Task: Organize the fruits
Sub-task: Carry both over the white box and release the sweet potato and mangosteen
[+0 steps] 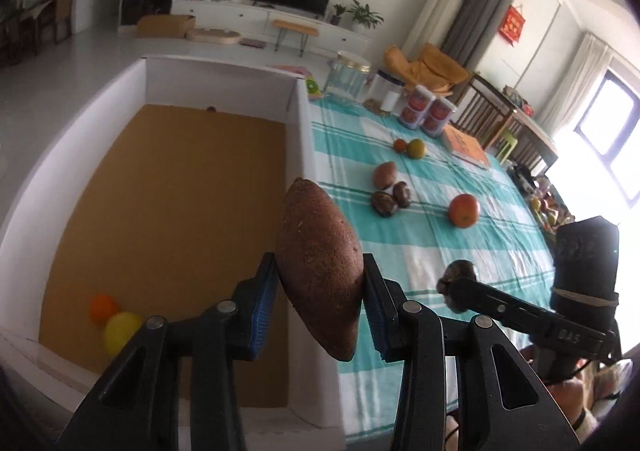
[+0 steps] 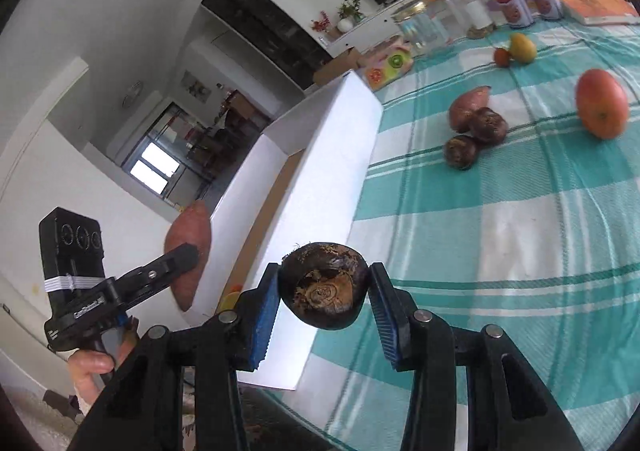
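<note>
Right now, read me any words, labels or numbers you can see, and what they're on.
"DAS", roughly: raised letters on the body of the right gripper.
Too blurred: white lettering on the left gripper.
Too blurred: cover print on the book.
Unreadable: the red wall hanging.
Too small: labels on the jars.

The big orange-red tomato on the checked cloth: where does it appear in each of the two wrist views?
Left wrist view: the tomato lies right of centre, on the cloth, beyond the held sweet potato.
Right wrist view: the tomato lies at the far right edge, upper half.
Shared landmark: the dark round pair beside it.
</note>
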A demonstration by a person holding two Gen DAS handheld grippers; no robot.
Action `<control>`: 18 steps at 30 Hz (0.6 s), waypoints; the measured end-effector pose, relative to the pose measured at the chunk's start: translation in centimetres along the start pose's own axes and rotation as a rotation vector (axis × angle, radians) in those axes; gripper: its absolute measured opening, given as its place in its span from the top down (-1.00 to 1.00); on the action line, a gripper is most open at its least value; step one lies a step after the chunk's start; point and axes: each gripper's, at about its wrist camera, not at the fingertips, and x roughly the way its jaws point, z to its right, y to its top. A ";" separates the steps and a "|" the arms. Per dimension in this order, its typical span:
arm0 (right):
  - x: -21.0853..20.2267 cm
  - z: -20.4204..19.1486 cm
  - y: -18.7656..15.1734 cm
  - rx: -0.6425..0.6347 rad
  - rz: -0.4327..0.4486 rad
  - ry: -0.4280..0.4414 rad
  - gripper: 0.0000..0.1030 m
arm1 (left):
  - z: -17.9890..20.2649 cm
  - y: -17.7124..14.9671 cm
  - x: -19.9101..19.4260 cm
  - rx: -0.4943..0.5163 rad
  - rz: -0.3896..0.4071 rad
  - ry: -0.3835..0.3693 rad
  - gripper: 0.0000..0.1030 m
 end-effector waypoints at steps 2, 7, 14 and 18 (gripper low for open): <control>3.1 -4.1 0.7 -0.091 -0.070 0.032 0.14 | -2.9 0.2 1.0 -0.036 -0.010 0.101 0.19; 10.9 -9.7 0.4 -0.281 -0.207 -0.048 0.13 | -7.8 -0.4 2.7 -0.105 -0.051 0.264 0.17; 11.7 -8.5 1.4 -0.315 -0.138 -0.191 -0.46 | -7.4 -0.2 1.7 -0.083 0.046 0.381 -0.56; 5.2 -5.1 1.5 -0.343 0.046 -0.444 -0.89 | -3.6 0.2 1.2 -0.019 0.102 0.295 -0.60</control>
